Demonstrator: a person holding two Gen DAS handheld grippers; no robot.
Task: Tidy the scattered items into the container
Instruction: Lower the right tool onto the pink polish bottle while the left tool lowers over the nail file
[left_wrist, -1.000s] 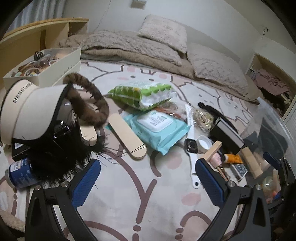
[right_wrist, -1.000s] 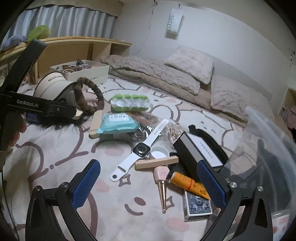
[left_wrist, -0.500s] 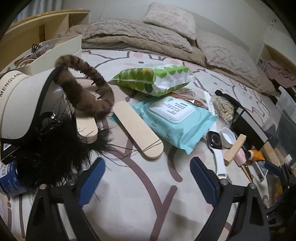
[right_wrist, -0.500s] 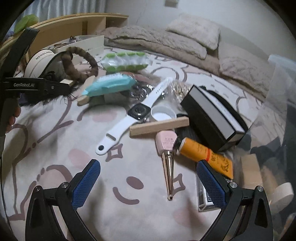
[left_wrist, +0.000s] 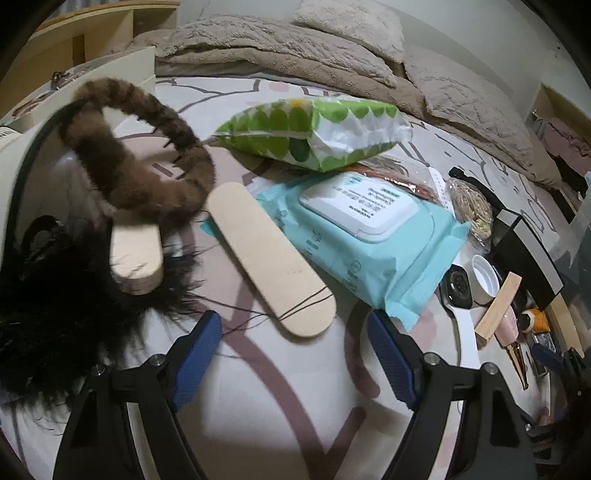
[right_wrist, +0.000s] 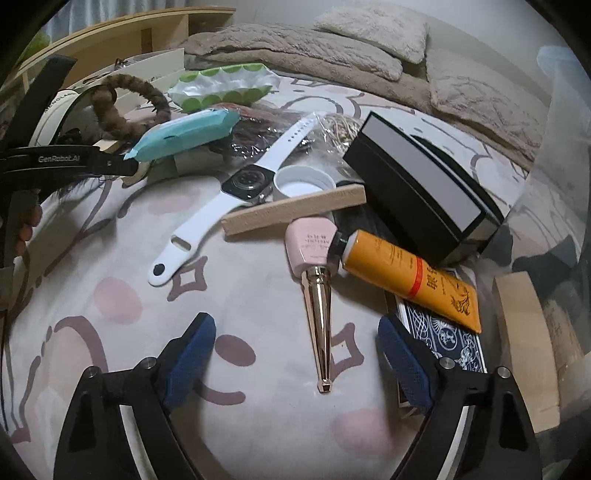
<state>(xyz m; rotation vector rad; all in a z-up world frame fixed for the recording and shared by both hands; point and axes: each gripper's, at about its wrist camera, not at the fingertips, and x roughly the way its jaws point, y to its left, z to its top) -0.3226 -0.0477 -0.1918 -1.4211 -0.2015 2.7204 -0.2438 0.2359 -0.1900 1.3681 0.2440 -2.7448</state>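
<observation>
On the bed (right_wrist: 258, 332): scattered items are spread over the patterned cover; the container (right_wrist: 554, 229), a clear bin, is seen at the right edge of the right wrist view.
Largest items: a teal wipes pack (left_wrist: 362, 236) and a green-spotted packet (left_wrist: 314, 133) are stacked behind the wooden stick (left_wrist: 269, 254).
Left tongs (left_wrist: 295, 354): released, jaws closing, nothing between the pads; the near end of the wooden stick lies just ahead.
Right tongs (right_wrist: 295, 365): released, jaws closing; the tip of the pink nail polish bottle (right_wrist: 314, 258) lies between the pads, not yet pressed.
Advice, left: the stick is best straddled across its narrow width, clear of the black feathers (left_wrist: 55, 295).
Advice, right: the tapered cap is likely slippery; a lower, squarer bite is judged safer.
Neighbours: the orange tube (right_wrist: 410, 277) touches the bottle and should be left undisturbed.
Writing: "GenRobot.AI" is read on the other gripper's arm (right_wrist: 59, 159); the bottle's and tube's print is too small to read.
</observation>
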